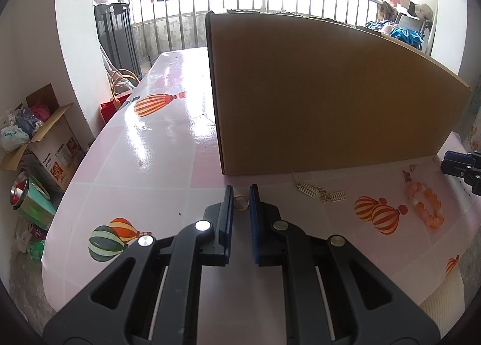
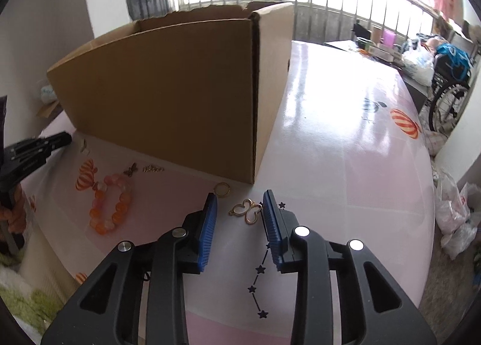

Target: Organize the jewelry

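Observation:
A gold ring [image 1: 241,202] lies on the table between the blue pads of my left gripper [image 1: 241,194]; the jaws stand narrowly apart around it, not clamped. My right gripper [image 2: 240,199] is open, its jaws either side of a gold butterfly pendant [image 2: 247,210]. A second gold ring [image 2: 222,188] lies just beyond its left fingertip. An orange bead bracelet [image 1: 425,205] [image 2: 110,208], silver abacus charms [image 1: 321,193] and a small butterfly charm [image 2: 130,170] lie in front of the open cardboard box [image 1: 324,95] [image 2: 168,89].
The table [image 1: 144,164] has a glossy pink cloth with balloon prints. The box stands close behind the jewelry. The table's left edge drops to floor clutter [image 1: 33,146]. A wheelchair [image 2: 448,89] and bags stand right of the table.

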{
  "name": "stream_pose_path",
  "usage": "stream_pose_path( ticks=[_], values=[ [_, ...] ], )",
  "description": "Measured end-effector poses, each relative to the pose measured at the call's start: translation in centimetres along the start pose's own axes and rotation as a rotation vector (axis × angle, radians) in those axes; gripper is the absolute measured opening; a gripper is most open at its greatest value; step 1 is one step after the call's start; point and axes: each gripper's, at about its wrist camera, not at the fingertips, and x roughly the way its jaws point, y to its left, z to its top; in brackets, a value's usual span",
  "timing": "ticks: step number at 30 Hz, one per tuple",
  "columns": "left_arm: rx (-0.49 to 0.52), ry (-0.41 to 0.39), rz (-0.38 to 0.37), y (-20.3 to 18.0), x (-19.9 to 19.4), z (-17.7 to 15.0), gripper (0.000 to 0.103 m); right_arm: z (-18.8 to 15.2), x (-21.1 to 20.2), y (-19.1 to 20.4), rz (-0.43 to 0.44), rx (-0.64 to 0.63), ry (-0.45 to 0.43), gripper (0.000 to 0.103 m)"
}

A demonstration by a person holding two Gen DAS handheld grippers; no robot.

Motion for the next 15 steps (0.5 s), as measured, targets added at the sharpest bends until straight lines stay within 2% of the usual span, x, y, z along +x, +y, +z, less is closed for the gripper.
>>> stream_pose_path(
  ticks=[3, 6, 15],
  values=[
    [0.001, 0.0, 0.001, -0.01, 0.0, 0.0, 0.01, 0.39, 0.09, -0.09, 0.028, -0.043, 0.033, 0.03],
    [0.001, 0.0, -0.001, 0.02, 0.02, 0.0, 0.01, 0.83, 0.24, -0.29, 0.053, -0.077, 0.057, 0.02],
    [0.002, 0.0, 0.001, -0.05, 0.01, -0.1, 0.01, 0.78, 0.19, -0.83, 0.076, -0.055, 0.048, 0.02]
  ],
)
